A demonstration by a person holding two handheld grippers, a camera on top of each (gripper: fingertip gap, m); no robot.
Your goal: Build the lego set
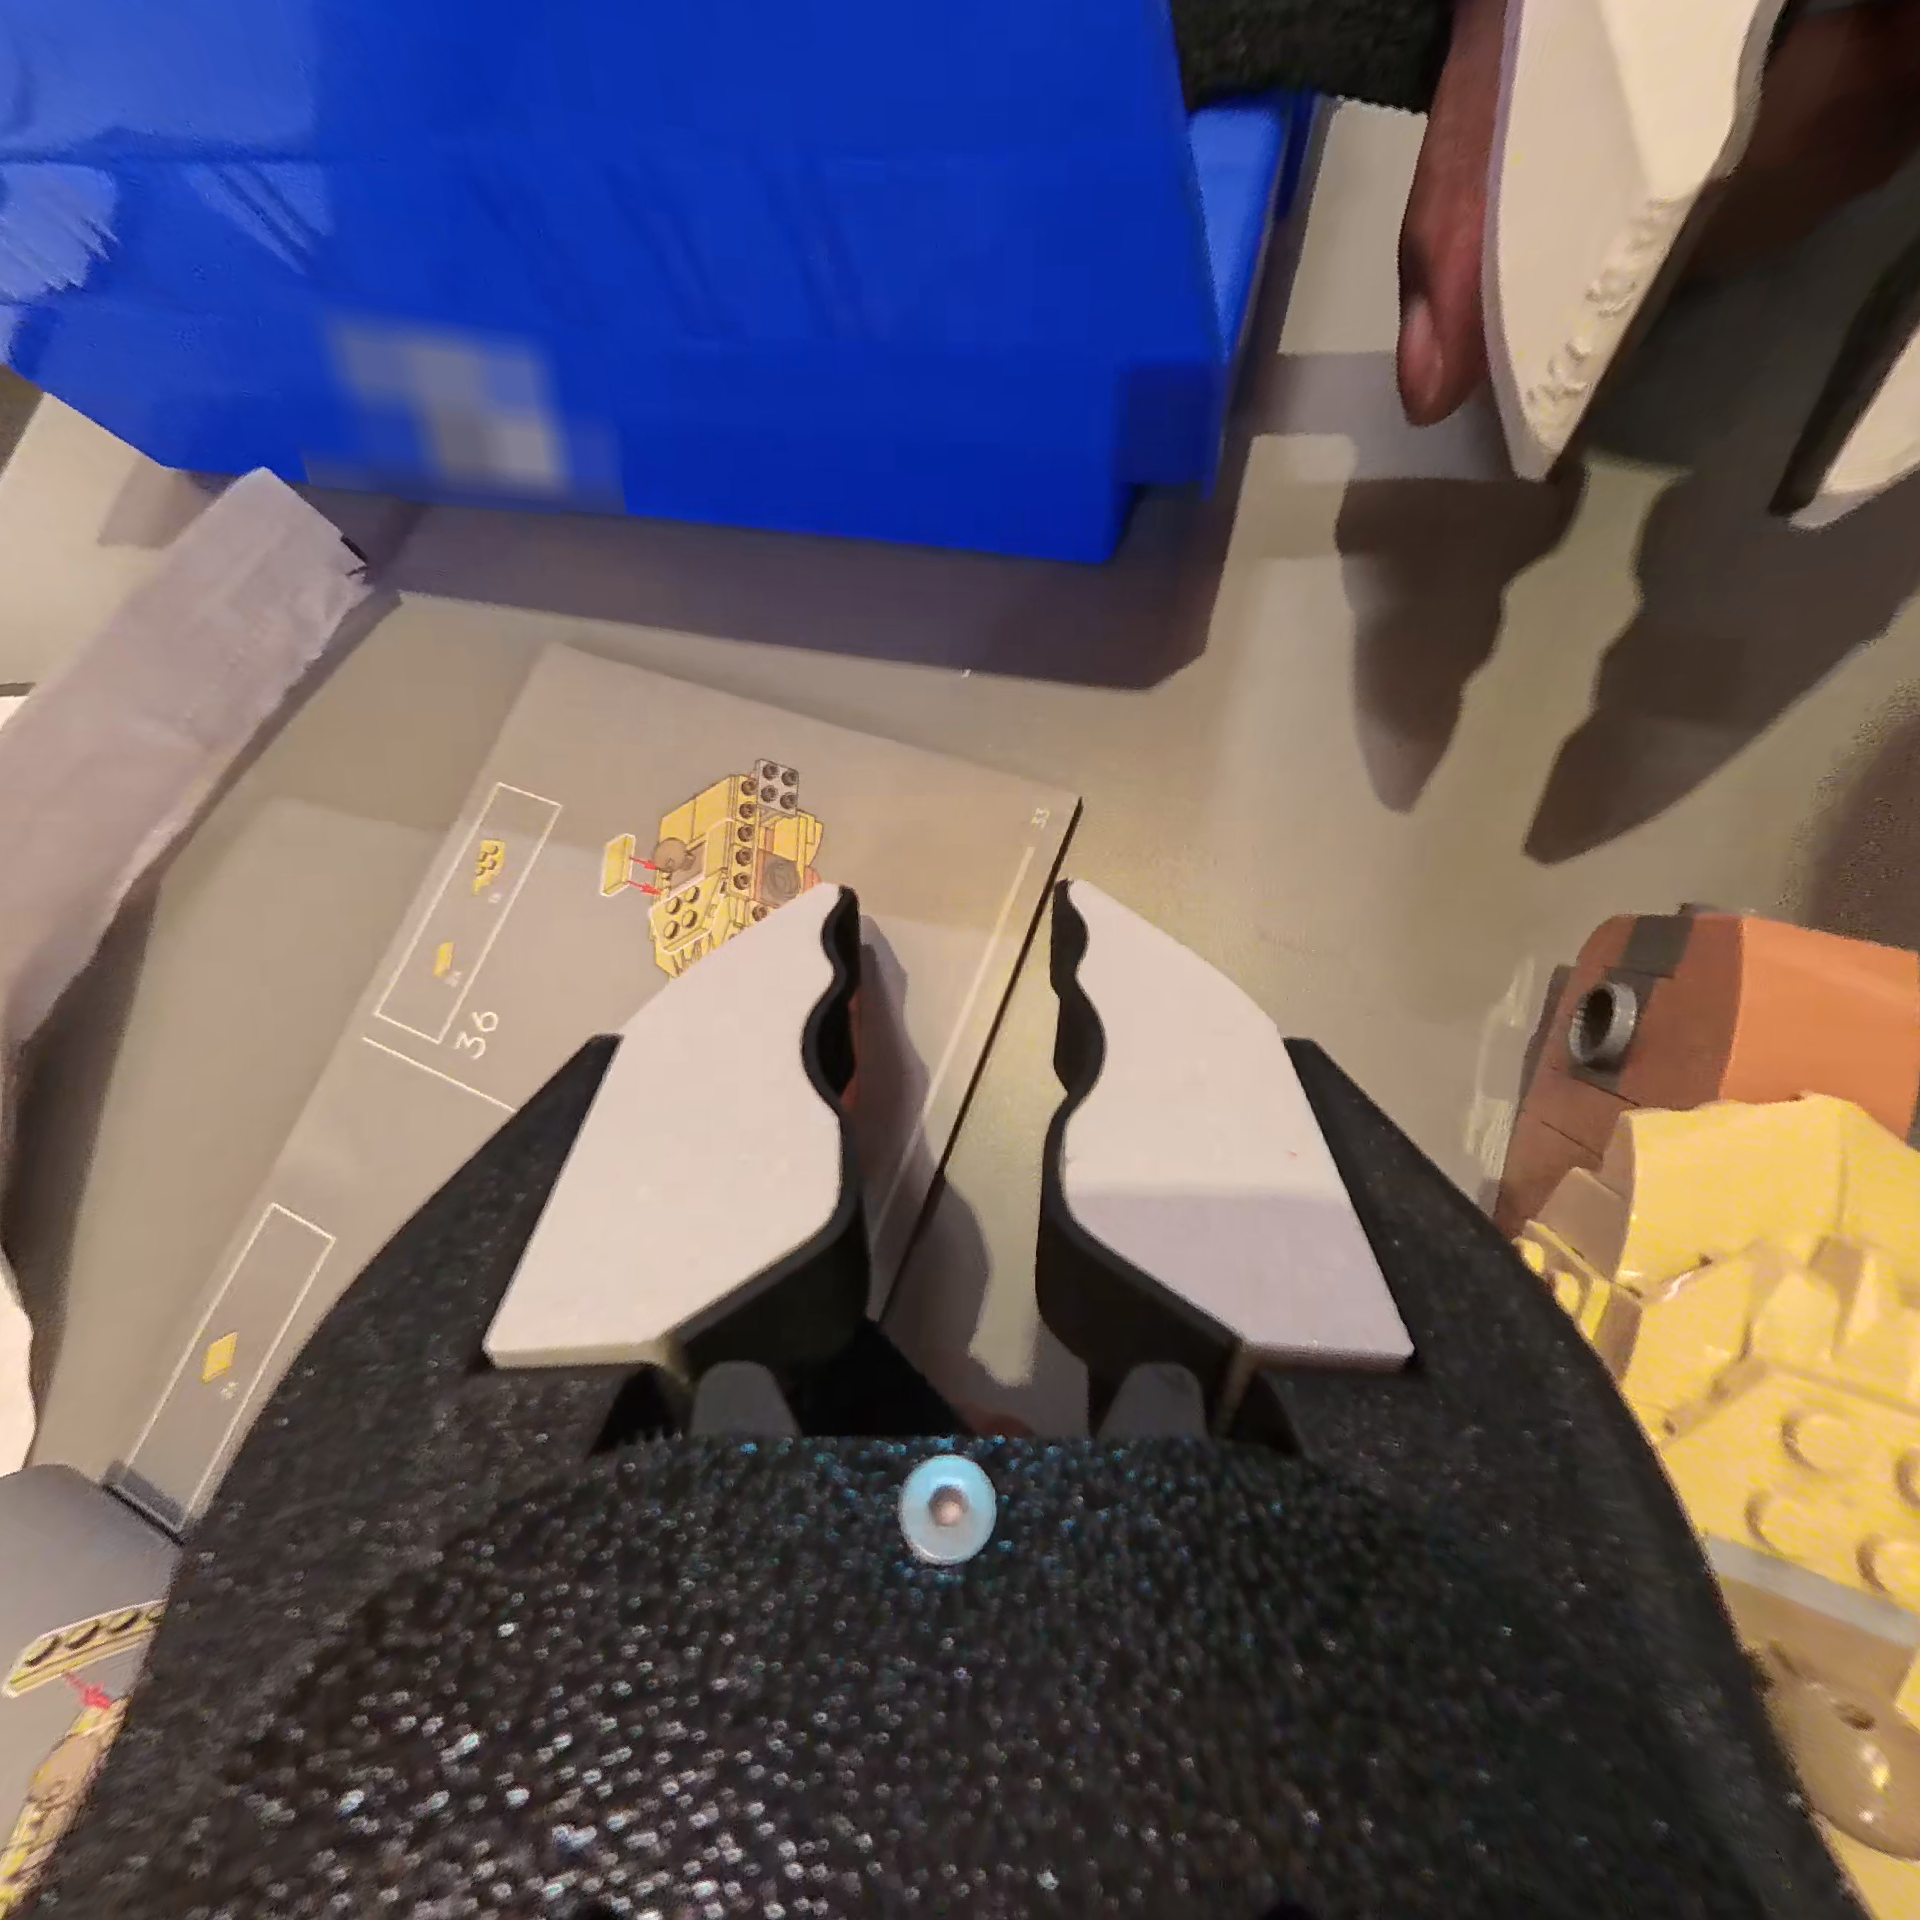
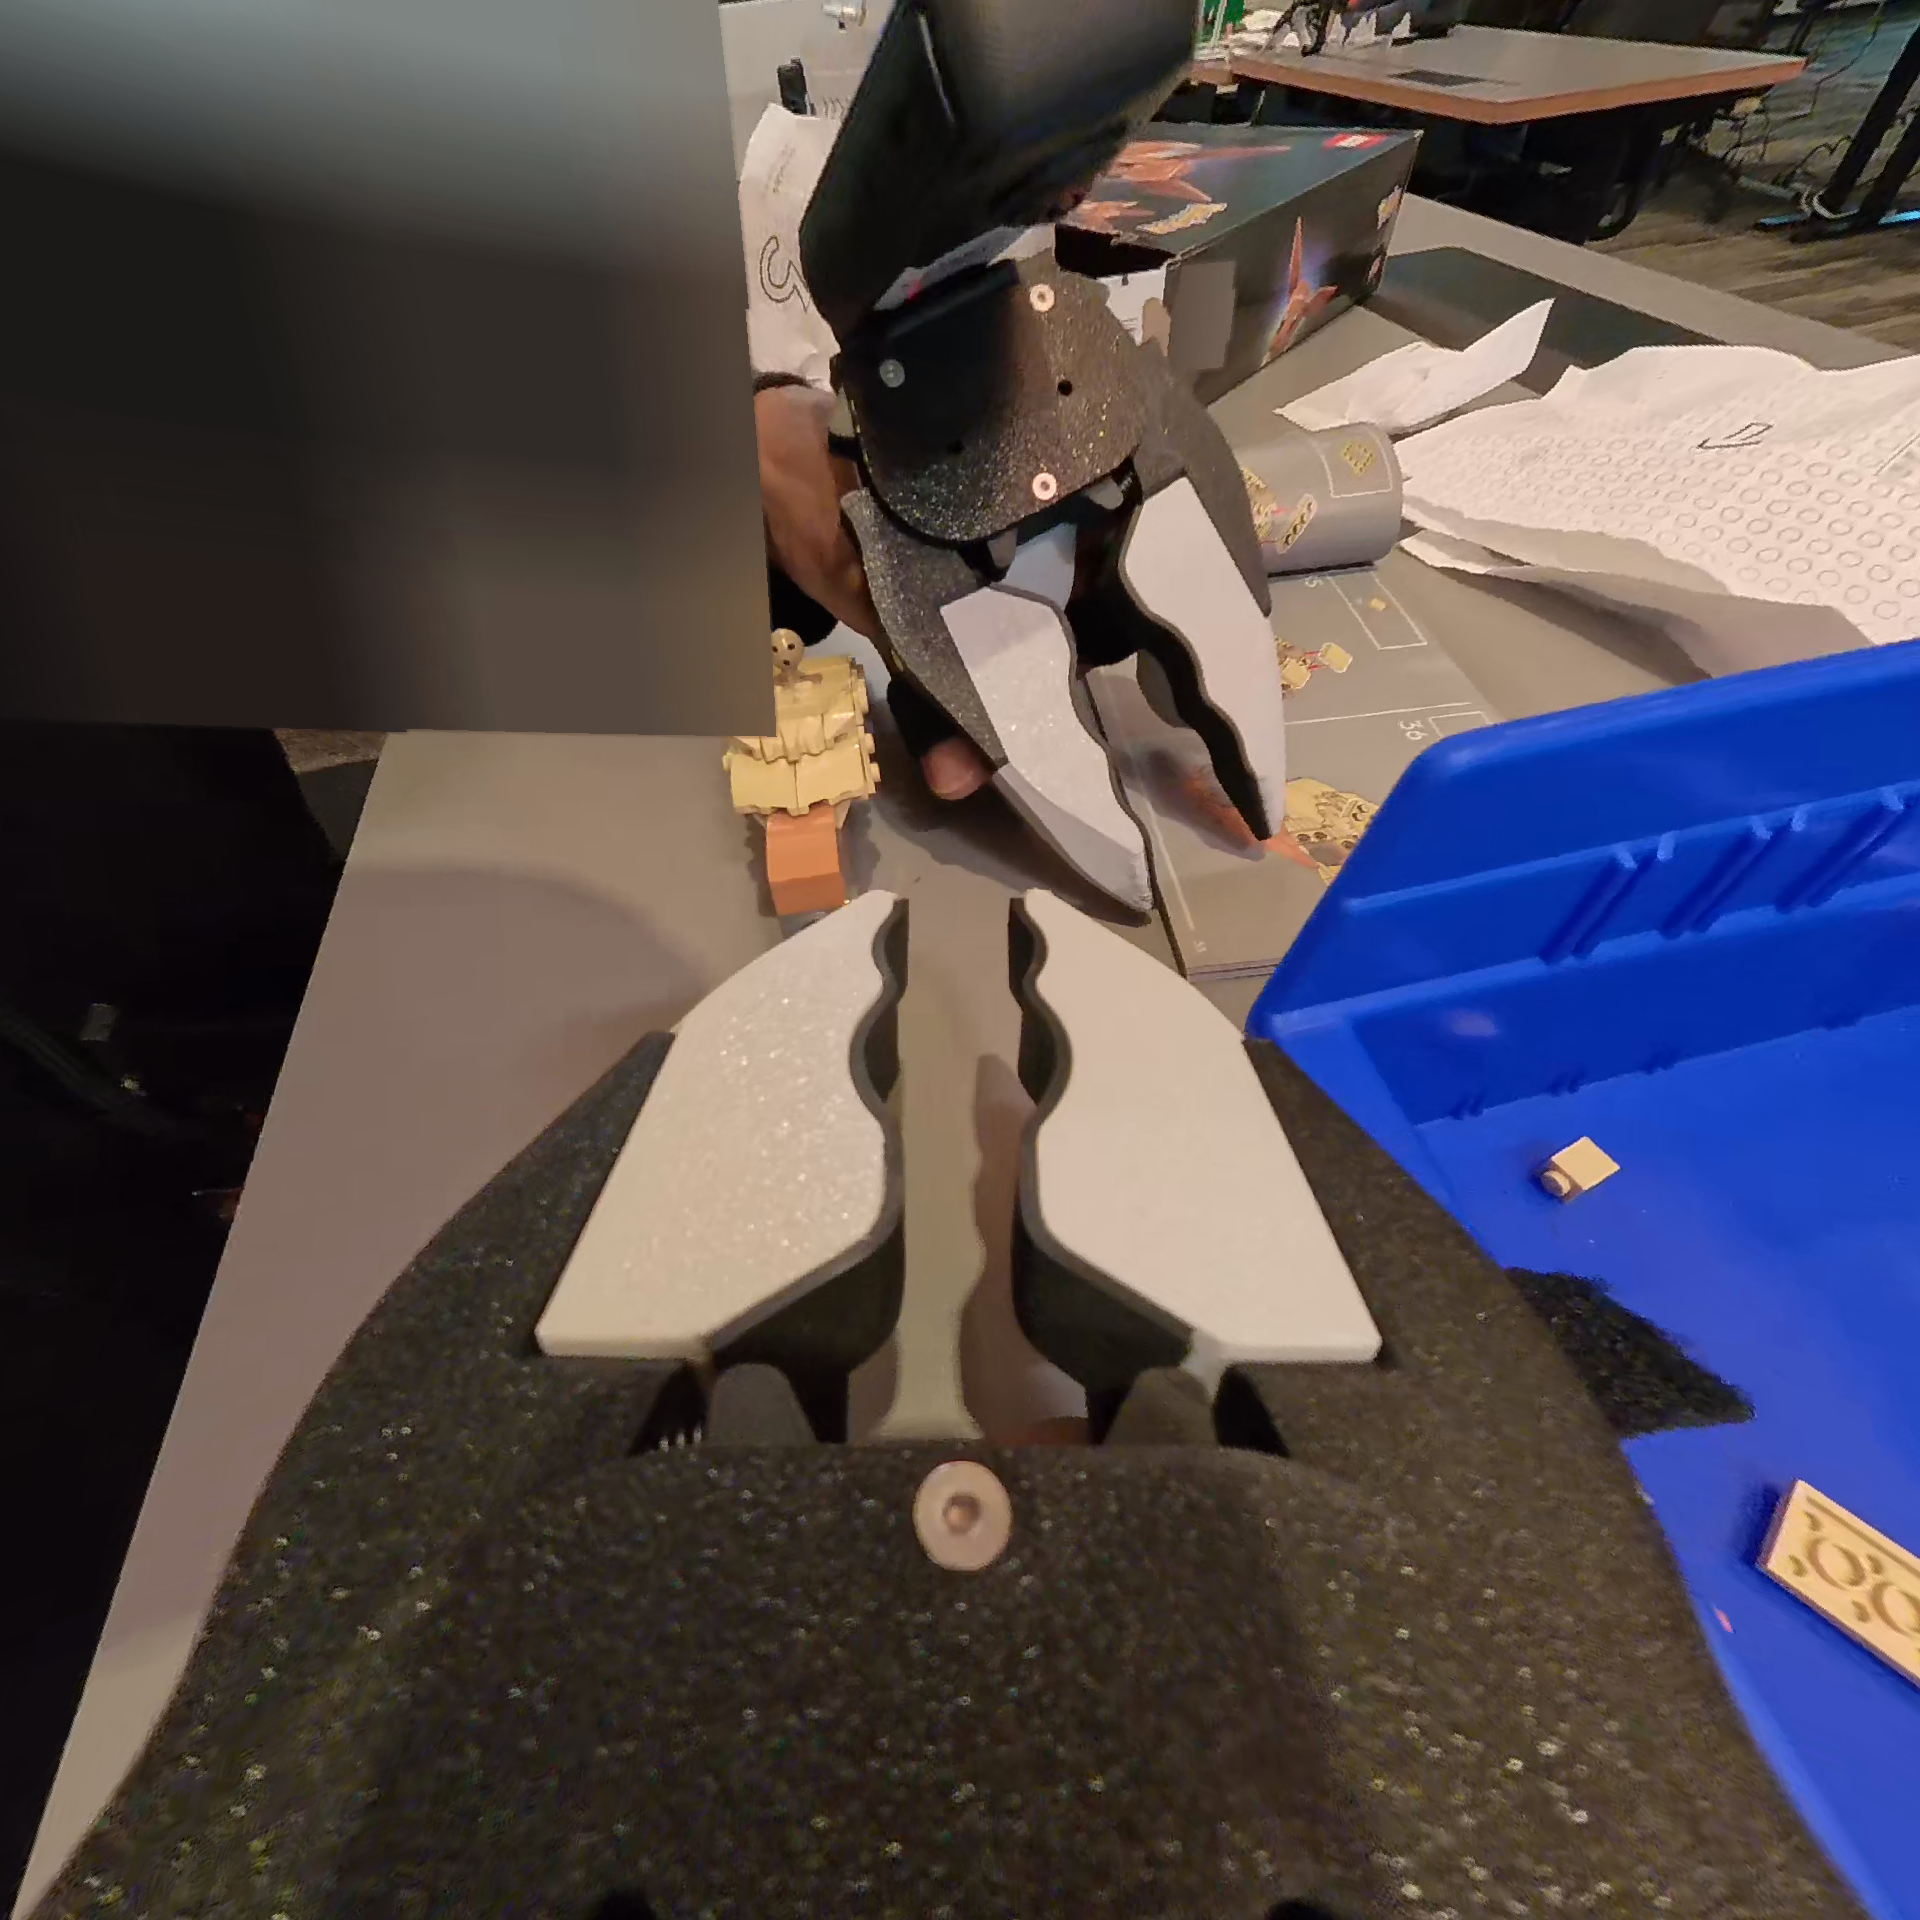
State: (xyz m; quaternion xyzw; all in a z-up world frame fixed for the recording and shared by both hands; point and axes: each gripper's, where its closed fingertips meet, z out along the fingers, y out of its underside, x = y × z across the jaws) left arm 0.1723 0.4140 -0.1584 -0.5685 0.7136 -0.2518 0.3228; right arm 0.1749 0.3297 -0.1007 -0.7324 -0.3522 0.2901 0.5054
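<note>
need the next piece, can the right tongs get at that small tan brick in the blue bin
Probably yes: the right tongs are open and empty, the small tan brick lies alone on the blue bin floor, and only the low near wall lies between.

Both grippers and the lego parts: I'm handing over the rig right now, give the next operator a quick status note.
Left gripper: open, empty, over the open instruction booklet.
Right gripper: open, empty, over bare table beside the blue bin.
Partly built tan and brown model stands on the table near the booklet.
Loose in the bin: a small tan piece and a tan plate.
Nothing is picked up; the model looks unfinished.
</note>
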